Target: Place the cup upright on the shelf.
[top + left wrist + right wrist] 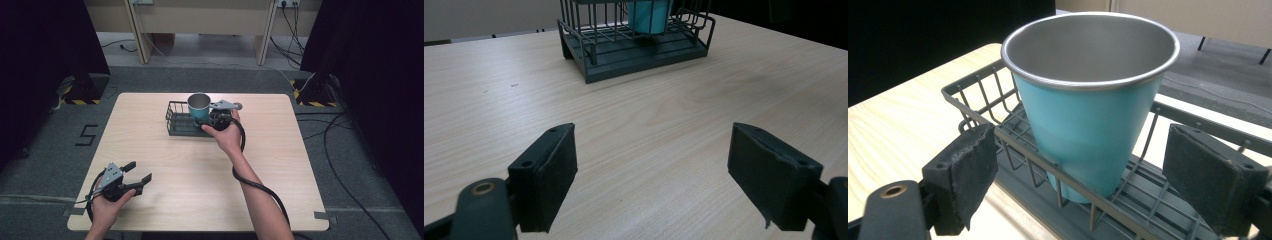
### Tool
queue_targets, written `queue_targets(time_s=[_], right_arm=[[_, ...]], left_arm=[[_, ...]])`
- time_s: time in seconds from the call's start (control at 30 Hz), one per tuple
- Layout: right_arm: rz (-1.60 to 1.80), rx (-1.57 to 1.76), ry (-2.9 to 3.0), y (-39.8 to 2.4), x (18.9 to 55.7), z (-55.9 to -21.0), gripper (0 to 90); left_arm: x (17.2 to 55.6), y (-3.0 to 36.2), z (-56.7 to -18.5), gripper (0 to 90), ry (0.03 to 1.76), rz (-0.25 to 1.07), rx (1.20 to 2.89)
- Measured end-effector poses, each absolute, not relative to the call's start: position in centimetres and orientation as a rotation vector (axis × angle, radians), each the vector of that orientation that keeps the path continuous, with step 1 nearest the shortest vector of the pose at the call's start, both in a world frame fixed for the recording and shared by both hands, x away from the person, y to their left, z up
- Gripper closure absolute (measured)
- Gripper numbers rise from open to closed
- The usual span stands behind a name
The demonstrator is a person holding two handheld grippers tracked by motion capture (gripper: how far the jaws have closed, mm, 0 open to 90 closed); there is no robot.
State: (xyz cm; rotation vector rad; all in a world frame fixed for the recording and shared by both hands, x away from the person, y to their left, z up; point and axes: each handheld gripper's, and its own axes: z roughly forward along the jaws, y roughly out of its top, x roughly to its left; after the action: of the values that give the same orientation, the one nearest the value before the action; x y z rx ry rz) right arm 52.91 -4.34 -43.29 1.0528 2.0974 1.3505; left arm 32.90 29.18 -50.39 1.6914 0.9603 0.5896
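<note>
In the wire basket (176, 120) stands a teal cup (199, 107); both the right gripper (1088, 165) and left gripper (141, 175) have fingers released

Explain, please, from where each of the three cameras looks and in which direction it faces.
High view: sits above the person's side, looks forward and down on the table; both forearms and hands enter from the bottom.
Left gripper view: rides on the left gripper, low over the table, facing the basket; its open jaws show.
Right gripper view: rides on the right gripper, at the basket's edge, facing the blue cup; its open jaws show.
Shared: all three show the cup in the basket.
</note>
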Motion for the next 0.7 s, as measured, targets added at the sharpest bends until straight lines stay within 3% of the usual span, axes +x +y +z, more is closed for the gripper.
queue_targets(time_s=[0.7], right_arm=[[1.364,1.026,2.083,-7.8,49.3,-43.1,15.1]], left_arm=[[32.9,29.1,-50.4,19.4,0.957,0.592,1.698]])
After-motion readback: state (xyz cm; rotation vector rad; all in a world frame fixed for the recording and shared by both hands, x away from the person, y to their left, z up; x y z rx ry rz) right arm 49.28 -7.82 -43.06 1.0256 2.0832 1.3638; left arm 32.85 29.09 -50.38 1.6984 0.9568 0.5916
